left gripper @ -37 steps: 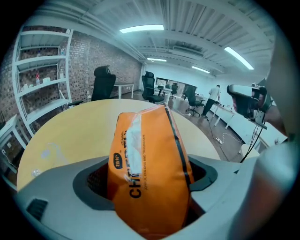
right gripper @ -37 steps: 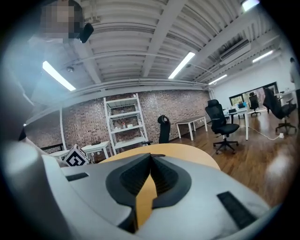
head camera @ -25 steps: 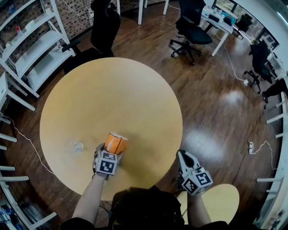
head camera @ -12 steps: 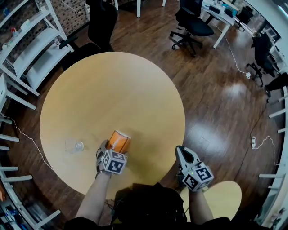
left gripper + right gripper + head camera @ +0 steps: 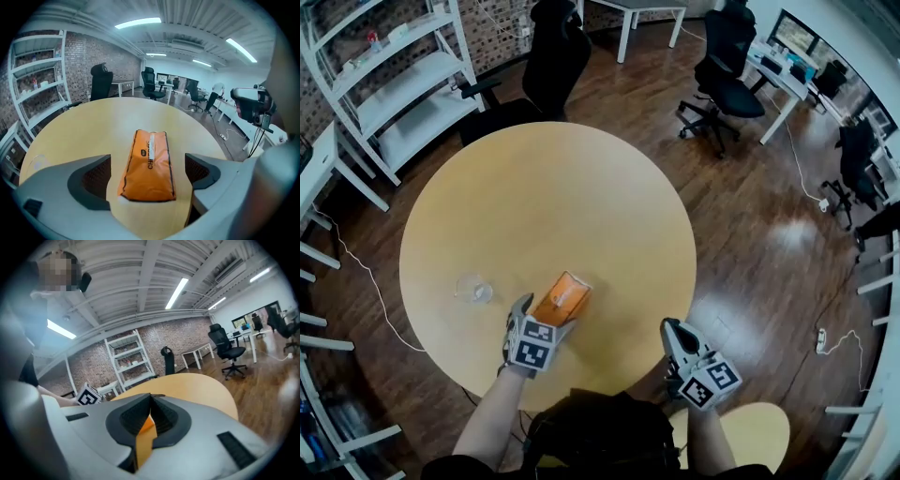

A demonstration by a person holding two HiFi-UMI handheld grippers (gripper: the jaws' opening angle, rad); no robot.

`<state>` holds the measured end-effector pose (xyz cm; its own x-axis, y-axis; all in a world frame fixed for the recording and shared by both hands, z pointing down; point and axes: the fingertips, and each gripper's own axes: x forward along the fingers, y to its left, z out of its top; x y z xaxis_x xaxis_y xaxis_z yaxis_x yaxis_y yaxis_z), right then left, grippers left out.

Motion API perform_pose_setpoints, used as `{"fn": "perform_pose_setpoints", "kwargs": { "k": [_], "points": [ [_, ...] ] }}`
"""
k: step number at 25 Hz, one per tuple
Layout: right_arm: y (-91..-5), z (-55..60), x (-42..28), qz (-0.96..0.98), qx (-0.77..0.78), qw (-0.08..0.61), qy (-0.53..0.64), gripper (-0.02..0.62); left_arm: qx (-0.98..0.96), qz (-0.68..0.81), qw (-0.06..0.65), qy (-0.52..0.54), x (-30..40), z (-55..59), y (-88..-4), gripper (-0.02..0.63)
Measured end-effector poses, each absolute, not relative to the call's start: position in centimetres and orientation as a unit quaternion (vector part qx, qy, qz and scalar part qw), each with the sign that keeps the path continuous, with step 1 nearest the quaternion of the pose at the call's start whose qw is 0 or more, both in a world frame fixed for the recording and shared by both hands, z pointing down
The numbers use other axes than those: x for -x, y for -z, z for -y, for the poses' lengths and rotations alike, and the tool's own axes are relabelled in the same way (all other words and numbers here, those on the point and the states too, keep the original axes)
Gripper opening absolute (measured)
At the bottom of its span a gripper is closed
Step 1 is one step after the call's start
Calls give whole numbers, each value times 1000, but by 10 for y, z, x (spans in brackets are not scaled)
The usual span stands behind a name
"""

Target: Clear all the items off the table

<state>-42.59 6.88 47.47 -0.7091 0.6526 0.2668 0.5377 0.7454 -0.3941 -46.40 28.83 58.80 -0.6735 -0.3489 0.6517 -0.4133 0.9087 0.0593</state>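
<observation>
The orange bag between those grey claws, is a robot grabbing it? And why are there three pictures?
No robot here: a person holds a two-jaw gripper in each hand. One picture comes from a camera on the person's head, looking down. The other two come from cameras riding on the grippers. On the round table are an orange pouch and a small clear glass. The left gripper has just been opening its jaws, and the pouch lies flat between them, not squeezed. The right gripper is beside the table's edge, jaws together, holding nothing.

Most of the round table (image 5: 581, 187) is open; only the orange packet (image 5: 563, 298) and, seemingly, a glass (image 5: 473, 289) obstruct.
</observation>
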Motion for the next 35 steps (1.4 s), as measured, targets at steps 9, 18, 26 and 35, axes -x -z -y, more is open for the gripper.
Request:
{"fn": "perform_pose_setpoints", "kwargs": {
  "k": [9, 18, 26, 35],
  "points": [
    [-427, -142, 417, 882, 429, 121, -156, 5, -63, 982, 170, 50, 399, -401, -489, 223],
    [-404, -224, 414, 883, 444, 74, -133, 4, 62, 990, 39, 116, 288, -513, -435, 2],
    [-403, -267, 388, 876, 460, 75, -128, 3, 62, 992, -4, 106, 259, -530, -416, 2],
    [-394, -230, 387, 907, 399, 51, -122, 2, 34, 991, -34, 125, 257, -532, -407, 2]
  ]
}}
